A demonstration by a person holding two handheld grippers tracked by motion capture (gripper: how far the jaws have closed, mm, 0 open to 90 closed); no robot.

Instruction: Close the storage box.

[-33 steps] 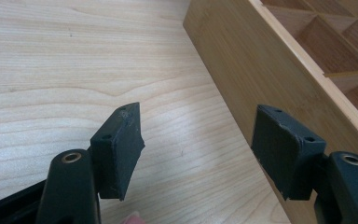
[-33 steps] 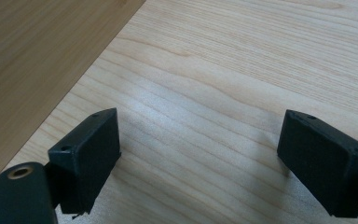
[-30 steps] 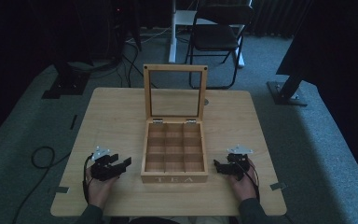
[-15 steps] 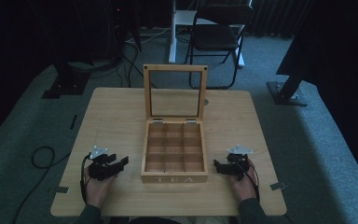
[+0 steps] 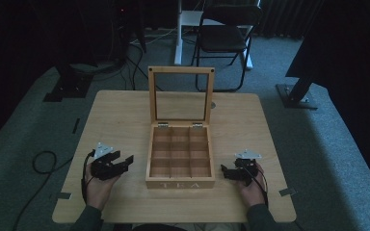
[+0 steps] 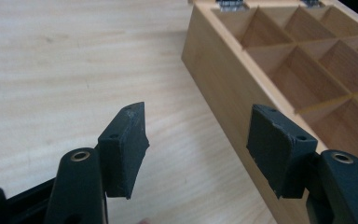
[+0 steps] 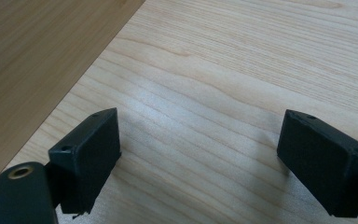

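— Anything moved? 
— Barely; both black tongs stay put. From above, one square compartmented wooden tea box (image 5: 180,156) sits mid-surface (image 5: 120,115), glass lid upright, between left tongs (image 5: 122,164) and right tongs (image 5: 227,173).
— Left gripper view? 
— Jaws apart beside the box wall (image 6: 223,88).
— Right gripper view? 
— Jaws wide over pale woodgrain (image 7: 242,60).

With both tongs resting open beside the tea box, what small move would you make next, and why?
Probably raise the left tongs toward the upright glass-paned lid to start closing it: the tea box stands open, its compartments look empty, and both tongs, including the right tongs, hold nothing.
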